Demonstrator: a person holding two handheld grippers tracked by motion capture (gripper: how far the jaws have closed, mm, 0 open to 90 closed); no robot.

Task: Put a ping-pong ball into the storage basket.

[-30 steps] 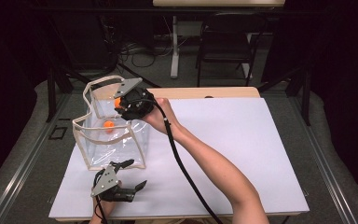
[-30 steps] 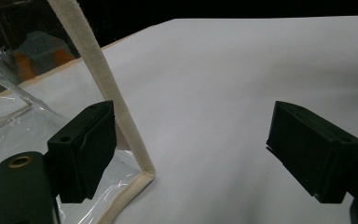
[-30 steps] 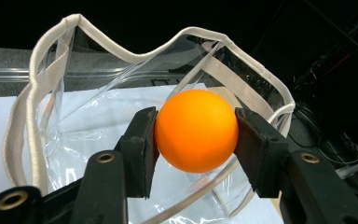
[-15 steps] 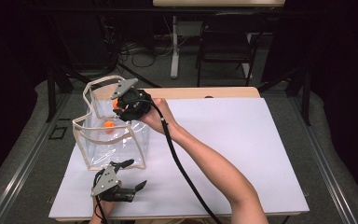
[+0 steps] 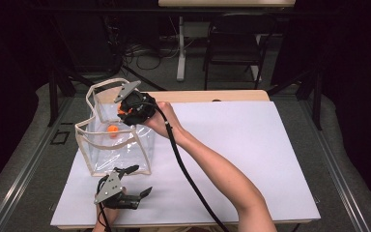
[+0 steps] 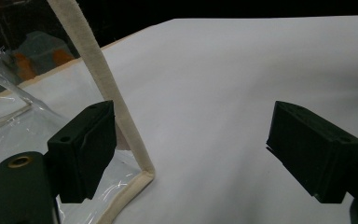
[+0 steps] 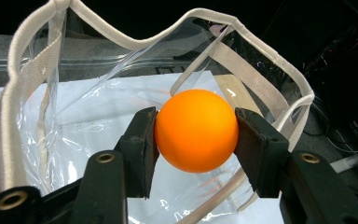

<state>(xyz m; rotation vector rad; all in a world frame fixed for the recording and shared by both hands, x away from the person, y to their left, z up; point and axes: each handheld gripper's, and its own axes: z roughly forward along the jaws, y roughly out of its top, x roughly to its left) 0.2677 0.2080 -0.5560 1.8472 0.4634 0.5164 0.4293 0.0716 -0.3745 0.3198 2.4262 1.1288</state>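
Table (image 5: 251,159), white-topped, carries a clear plastic bag (image 5: 118,145) with cream webbing trim standing open-mouthed near its left edge, so things can be dropped in from above. One orange ball (image 5: 112,129) lies inside on the bottom. The right gripper (image 7: 196,135) hangs over the mouth, jaws clamped on a second orange ball (image 7: 196,130), seemingly ready to drop it in. The left gripper (image 6: 191,149), jaws spread and empty, waits just beside the bag's near corner seam (image 6: 121,121).

Overhead light brightens the white bench (image 5: 251,159) while the surroundings stay dark; glare streaks the clear bag (image 7: 98,116); close jaws blur.
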